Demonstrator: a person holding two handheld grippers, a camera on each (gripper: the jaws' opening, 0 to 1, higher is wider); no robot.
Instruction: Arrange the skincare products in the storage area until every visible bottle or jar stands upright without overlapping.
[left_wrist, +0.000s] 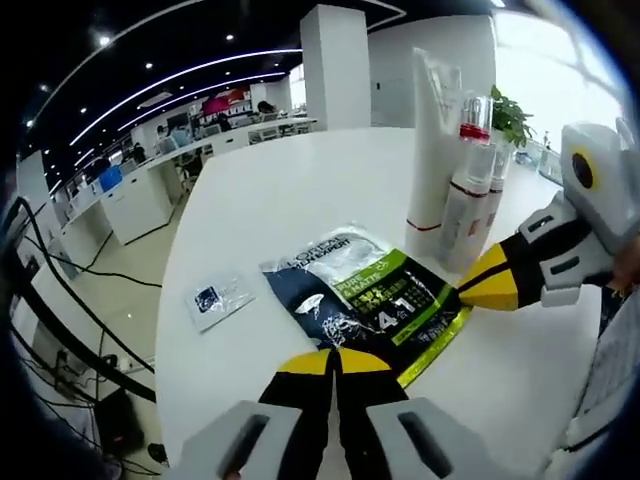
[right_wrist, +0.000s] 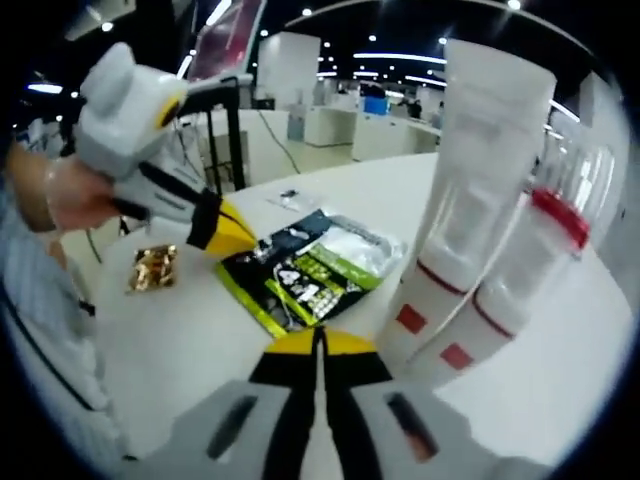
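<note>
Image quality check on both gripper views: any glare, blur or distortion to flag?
Left gripper view: bright window glare at upper right washes out the tall white tube; fisheye bends the ceiling light strips; the black and green sachet reads sharp. Right gripper view: softer overall, the white tube and red-capped clear bottle are blurred up close, and the other gripper is smeared.

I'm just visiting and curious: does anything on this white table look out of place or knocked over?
Mostly the green-and-black sachet: it lies flat, while the white tube and the red-capped bottles beside it stand upright. A small clear packet also lies flat, apart from the group. Nothing looks spilled or broken.
</note>
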